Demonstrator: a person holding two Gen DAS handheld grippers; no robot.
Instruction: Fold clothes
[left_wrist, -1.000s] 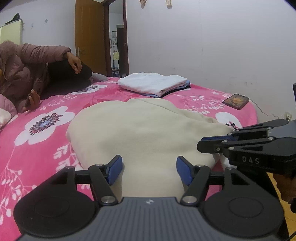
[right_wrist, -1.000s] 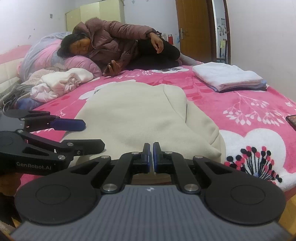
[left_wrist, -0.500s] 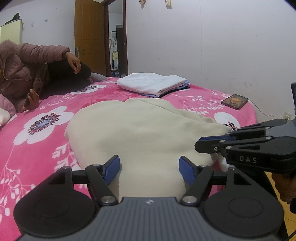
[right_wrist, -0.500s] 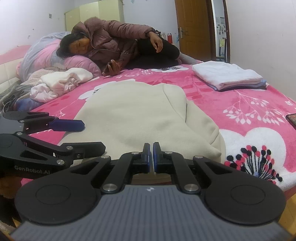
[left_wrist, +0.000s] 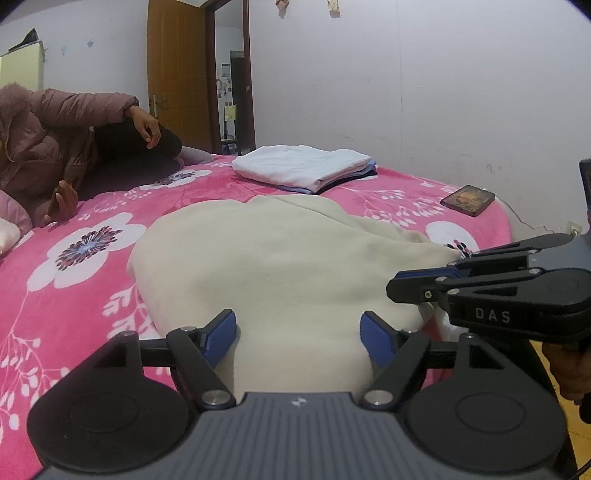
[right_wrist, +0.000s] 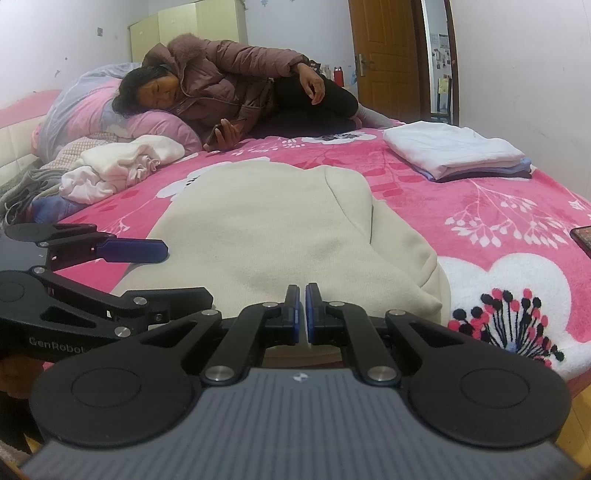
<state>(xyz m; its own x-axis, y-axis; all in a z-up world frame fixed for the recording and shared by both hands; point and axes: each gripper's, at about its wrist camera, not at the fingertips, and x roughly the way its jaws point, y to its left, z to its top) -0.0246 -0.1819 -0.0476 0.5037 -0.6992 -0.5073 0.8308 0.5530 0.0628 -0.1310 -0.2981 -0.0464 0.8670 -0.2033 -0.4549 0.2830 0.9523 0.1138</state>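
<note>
A cream sweatshirt (left_wrist: 273, 258) lies spread flat on the pink flowered bed (left_wrist: 74, 288); it also shows in the right wrist view (right_wrist: 280, 236). My left gripper (left_wrist: 298, 338) is open at the garment's near edge, its blue pads on either side of the cloth. My right gripper (right_wrist: 301, 314) is shut with nothing visible between its pads, just in front of the garment's near edge. It appears from the side in the left wrist view (left_wrist: 424, 284). The left gripper shows from the side in the right wrist view (right_wrist: 147, 273).
A stack of folded clothes (left_wrist: 306, 166) sits at the far side of the bed (right_wrist: 454, 151). A person in a brown coat (right_wrist: 221, 92) lies at the head end. Loose clothes (right_wrist: 110, 166) pile at the left. A dark phone-like slab (left_wrist: 467, 199) lies near the right edge.
My left gripper has opened slightly wider and dropped a little towards the garment's edge. The right gripper stays shut and barely moves.
</note>
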